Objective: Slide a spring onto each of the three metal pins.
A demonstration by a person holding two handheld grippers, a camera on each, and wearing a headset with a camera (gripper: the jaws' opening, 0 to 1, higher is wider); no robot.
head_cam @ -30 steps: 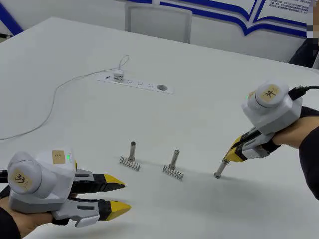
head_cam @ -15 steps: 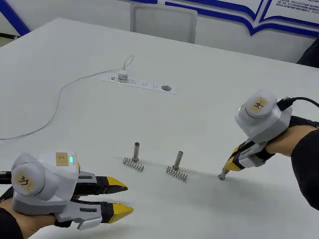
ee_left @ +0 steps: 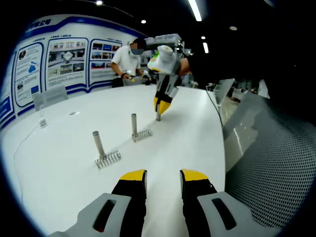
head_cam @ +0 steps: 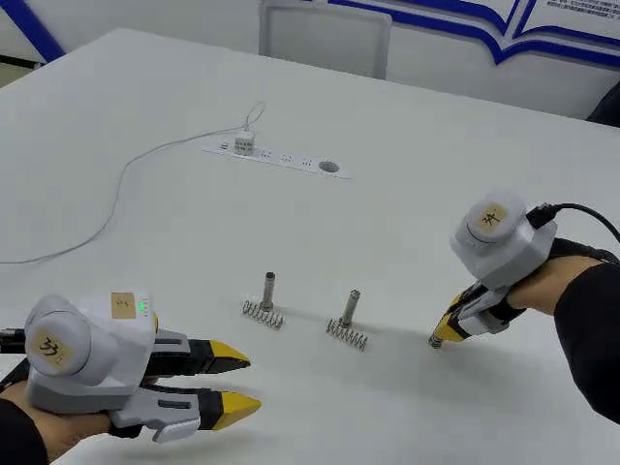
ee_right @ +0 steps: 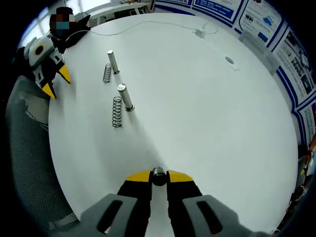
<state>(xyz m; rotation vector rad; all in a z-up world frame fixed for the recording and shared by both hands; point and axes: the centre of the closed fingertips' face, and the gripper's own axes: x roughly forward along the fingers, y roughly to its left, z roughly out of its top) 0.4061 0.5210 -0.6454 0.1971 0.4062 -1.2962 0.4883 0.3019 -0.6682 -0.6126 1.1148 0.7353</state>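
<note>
Behind the bench, room: blue-trimmed wall boards (ee_left: 64,59), a chair (head_cam: 325,34).
Table (head_cam: 407,194): white, smooth; small parts may skid.
Left gripper (head_cam: 252,381): jaws apart, empty.
Right gripper (head_cam: 444,334): jaws clamped on third pin (ee_right: 158,176), its end at the table.
Other pins (head_cam: 268,289) (head_cam: 351,305): upright, stiff, bare.
Springs (head_cam: 262,313) (head_cam: 346,335): lying at those pins' feet; light, squashy, apt to roll; pinch mid-coil, gently.

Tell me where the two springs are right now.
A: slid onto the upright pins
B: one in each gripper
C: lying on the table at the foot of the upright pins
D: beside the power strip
C: both lie flat on the table, the first spring beside the first pin and the second spring beside the second pin, neither threaded on.
</note>
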